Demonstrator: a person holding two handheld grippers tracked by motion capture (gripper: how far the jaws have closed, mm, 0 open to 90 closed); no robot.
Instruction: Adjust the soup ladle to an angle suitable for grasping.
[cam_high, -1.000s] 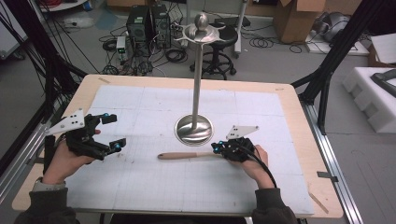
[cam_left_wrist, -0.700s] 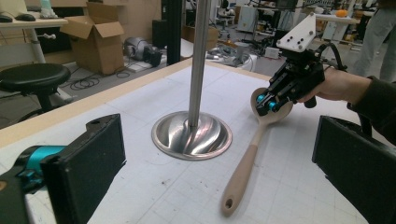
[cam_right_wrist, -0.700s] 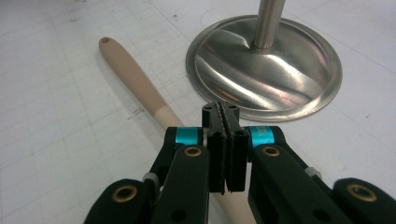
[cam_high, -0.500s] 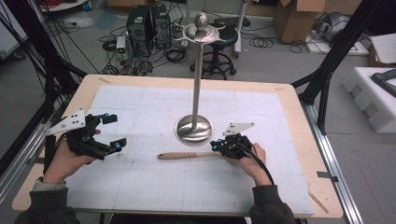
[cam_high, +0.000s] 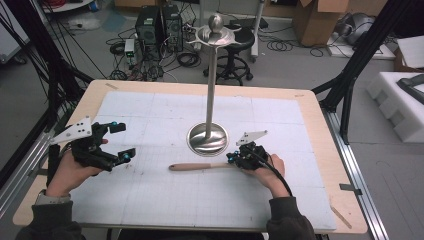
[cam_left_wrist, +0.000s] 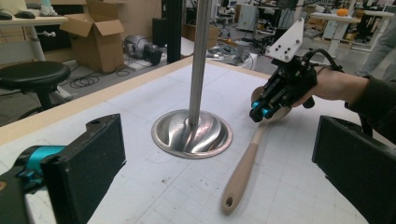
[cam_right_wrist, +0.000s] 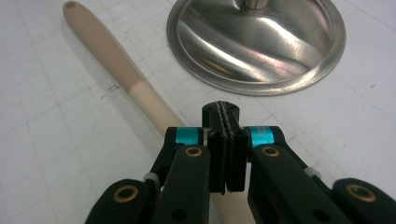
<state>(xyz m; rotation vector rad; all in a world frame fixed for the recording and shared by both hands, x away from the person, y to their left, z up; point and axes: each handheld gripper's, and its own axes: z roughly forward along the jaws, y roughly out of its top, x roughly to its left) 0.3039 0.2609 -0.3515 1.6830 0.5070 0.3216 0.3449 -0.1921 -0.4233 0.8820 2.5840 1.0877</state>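
A wooden spoon (cam_high: 200, 166) (cam_left_wrist: 245, 163) (cam_right_wrist: 116, 60) lies flat on the white gridded mat, in front of a tall metal stand with a round base (cam_high: 207, 139) (cam_left_wrist: 191, 133) (cam_right_wrist: 257, 42). My right gripper (cam_high: 235, 159) (cam_left_wrist: 259, 112) (cam_right_wrist: 226, 116) is shut, pads pressed together with nothing between them. It sits low over the spoon's wide end, and the handle runs out from under it toward the left. My left gripper (cam_high: 122, 140) (cam_left_wrist: 219, 158) is open and empty at the mat's left side, well apart from the spoon.
The stand's thin pole (cam_high: 211, 85) rises to a dish with a ball on top (cam_high: 216, 30). The mat lies on a wooden tabletop (cam_high: 320, 130). Black frame struts (cam_high: 350, 75) flank the table. A stool (cam_high: 235, 50) and cables are on the floor beyond.
My right gripper has edged slightly to the left over the spoon's end, still shut. The left gripper and the spoon have stayed where they were.
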